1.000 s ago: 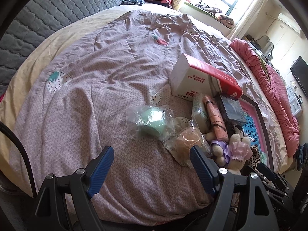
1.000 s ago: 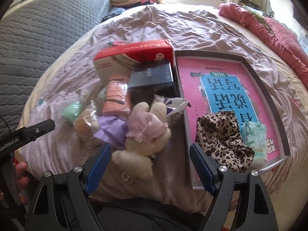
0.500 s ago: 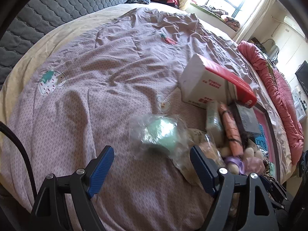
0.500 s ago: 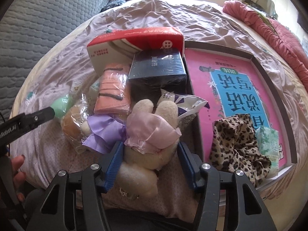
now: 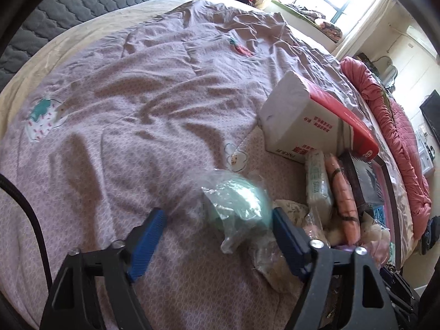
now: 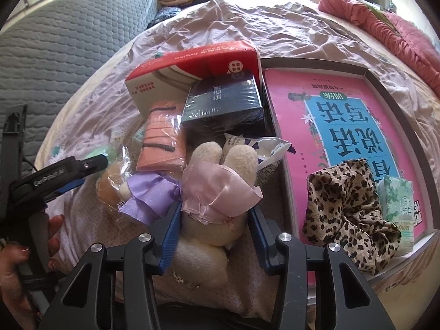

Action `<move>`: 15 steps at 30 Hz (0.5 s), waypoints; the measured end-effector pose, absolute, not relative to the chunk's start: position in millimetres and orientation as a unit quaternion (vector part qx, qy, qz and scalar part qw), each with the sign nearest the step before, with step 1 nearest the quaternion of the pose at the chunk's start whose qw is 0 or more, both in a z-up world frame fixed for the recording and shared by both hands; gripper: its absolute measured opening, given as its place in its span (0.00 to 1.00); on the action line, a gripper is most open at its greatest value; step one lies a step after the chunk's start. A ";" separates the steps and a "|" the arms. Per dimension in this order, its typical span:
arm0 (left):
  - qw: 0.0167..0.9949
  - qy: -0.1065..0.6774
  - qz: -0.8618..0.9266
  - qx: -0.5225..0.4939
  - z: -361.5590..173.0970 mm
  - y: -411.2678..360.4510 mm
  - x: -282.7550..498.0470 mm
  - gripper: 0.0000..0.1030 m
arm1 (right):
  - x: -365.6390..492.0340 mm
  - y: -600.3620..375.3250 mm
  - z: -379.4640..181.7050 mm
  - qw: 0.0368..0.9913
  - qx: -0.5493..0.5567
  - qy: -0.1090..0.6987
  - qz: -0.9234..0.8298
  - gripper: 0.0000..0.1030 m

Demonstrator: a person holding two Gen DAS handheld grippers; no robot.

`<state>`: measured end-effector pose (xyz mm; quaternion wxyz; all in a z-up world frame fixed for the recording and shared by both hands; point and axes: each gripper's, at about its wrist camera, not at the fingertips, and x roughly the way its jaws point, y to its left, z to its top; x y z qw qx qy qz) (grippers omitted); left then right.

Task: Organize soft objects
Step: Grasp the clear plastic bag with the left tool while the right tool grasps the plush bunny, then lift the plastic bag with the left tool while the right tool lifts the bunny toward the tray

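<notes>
1. The right gripper [image 6: 214,228] sat low over the cream plush bunny with the pink satin bow [image 6: 211,192], its blue jaws narrowed onto the toy's flanks and seemingly pressing the fur, so I read it as clamped on the bunny's body, just below the bow

2. The bunny lay on the mauve patterned quilt [image 6: 275,19] at the near edge of the pile, head towards the dark blue shrink-wrapped box [image 6: 222,101], with a lilac bow [image 6: 148,195] touching its left side

3. To do this lift well, I judged the grip should stay on the plump torso, not the slippery satin; a straight upward pull would have kept the lilac bow and the crinkly white packet [image 6: 264,148] from dragging along

4. The open grey tray lined with a pink and blue printed sheet [image 6: 368,74] lay just right of the bunny, already holding a leopard-print scrunchie [image 6: 346,209] and a small green tissue pack [image 6: 396,200]; that looked the likely place for it

5. The left gripper [image 5: 217,221] had its jaws spread wide around a mint-green soft ball in clear crinkled plastic [image 5: 236,203], the right finger touching or nearly touching the wrap, the left one well clear

6. Closing there, I thought, wanted to catch the ball itself, since loose film alone could slip free

7. The red and white tissue carton [image 5: 302,121] and the peach mask pack [image 6: 162,140] sat untouched behind
</notes>
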<state>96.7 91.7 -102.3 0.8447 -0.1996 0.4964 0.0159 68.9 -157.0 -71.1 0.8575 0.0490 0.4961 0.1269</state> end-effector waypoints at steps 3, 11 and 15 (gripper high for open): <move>0.843 0.496 -0.001 -0.208 -104.4 88.6 99.7 0.54 | 67.3 -157.4 -67.5 0.861 0.051 0.489 0.131 0.46; 0.856 0.464 -0.010 -0.226 -94.1 92.2 88.5 0.39 | 62.8 -163.7 -58.2 0.871 0.063 0.469 0.134 0.46; 0.864 0.450 -0.004 -0.224 -80.7 91.3 73.2 0.39 | 61.5 -166.5 -55.4 0.874 0.070 0.463 0.134 0.46</move>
